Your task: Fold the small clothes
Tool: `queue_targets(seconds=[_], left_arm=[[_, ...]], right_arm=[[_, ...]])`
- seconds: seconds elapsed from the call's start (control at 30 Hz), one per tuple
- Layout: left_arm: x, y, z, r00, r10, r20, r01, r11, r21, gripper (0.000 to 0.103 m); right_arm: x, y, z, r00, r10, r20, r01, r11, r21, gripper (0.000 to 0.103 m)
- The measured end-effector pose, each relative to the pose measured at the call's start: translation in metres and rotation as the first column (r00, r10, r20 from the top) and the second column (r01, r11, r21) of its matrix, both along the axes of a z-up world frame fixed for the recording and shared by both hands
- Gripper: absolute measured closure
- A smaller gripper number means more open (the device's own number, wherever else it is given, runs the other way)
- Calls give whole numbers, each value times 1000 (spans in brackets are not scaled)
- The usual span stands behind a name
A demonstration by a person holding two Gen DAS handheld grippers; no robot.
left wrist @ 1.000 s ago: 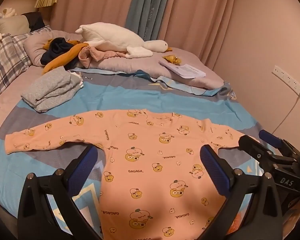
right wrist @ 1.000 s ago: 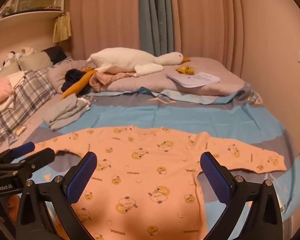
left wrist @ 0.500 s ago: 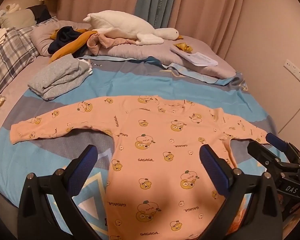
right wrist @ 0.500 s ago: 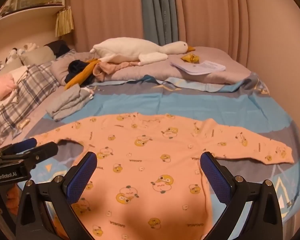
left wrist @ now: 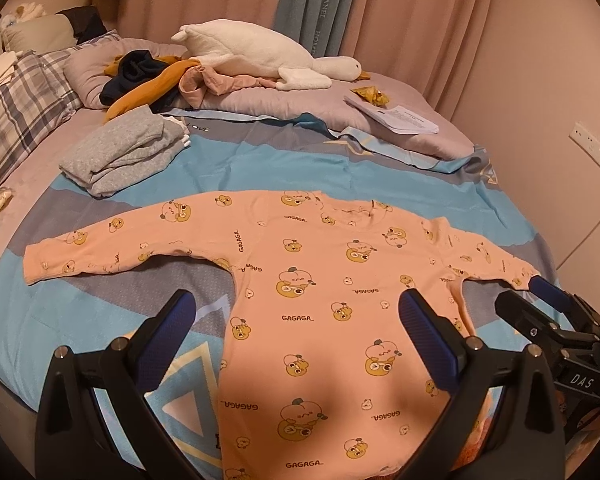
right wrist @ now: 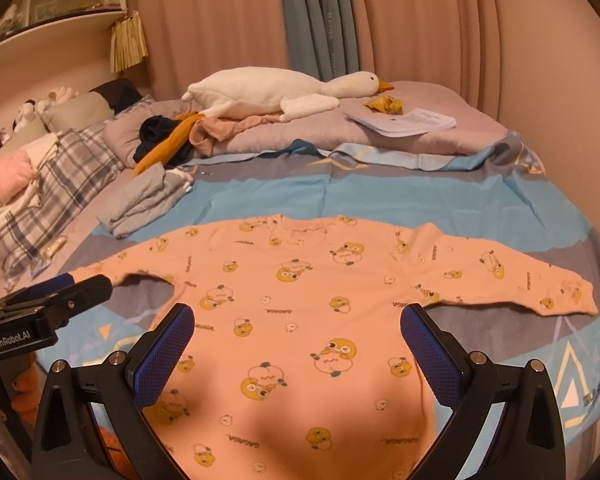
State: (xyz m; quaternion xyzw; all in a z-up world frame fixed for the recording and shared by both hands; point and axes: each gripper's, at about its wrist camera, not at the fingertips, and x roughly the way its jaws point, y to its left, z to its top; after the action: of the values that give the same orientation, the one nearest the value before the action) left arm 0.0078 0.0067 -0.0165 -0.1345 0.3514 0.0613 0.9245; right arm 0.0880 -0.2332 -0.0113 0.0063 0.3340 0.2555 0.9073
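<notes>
- Pink shirt lies flat on the bed, sleeves spread.
- Left tongs and right tongs: both wide, empty, above the hem.
- Advice: pinch one sleeve cuff, fold inward, keep the body unwrinkled.

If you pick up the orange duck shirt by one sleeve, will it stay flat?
Probably not. The shirt looks like thin, soft cloth lying limp on the bed, so it would likely droop. It seems light, and its spread sleeves would probably dangle.
</notes>
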Motion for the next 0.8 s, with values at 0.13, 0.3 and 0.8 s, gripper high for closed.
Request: queue_targets(seconds=[0.13, 0.3, 0.8], left_arm=[[0, 0, -1, 1000, -6, -9, 6, 1000, 1, 2], [-1, -2, -2, 1000, -15, -13, 15, 1000, -3, 2], [5, -7, -7, 998, -37, -53, 36, 999, -23, 2]], right_arm=[[0, -1, 0, 1000, -1, -1, 1, 1000, 1, 1], [-1, -1, -1, 1000, -7, -4, 7, 1000, 7, 1], [0, -7, -1, 999, -38, -24, 38, 999, 24, 1]])
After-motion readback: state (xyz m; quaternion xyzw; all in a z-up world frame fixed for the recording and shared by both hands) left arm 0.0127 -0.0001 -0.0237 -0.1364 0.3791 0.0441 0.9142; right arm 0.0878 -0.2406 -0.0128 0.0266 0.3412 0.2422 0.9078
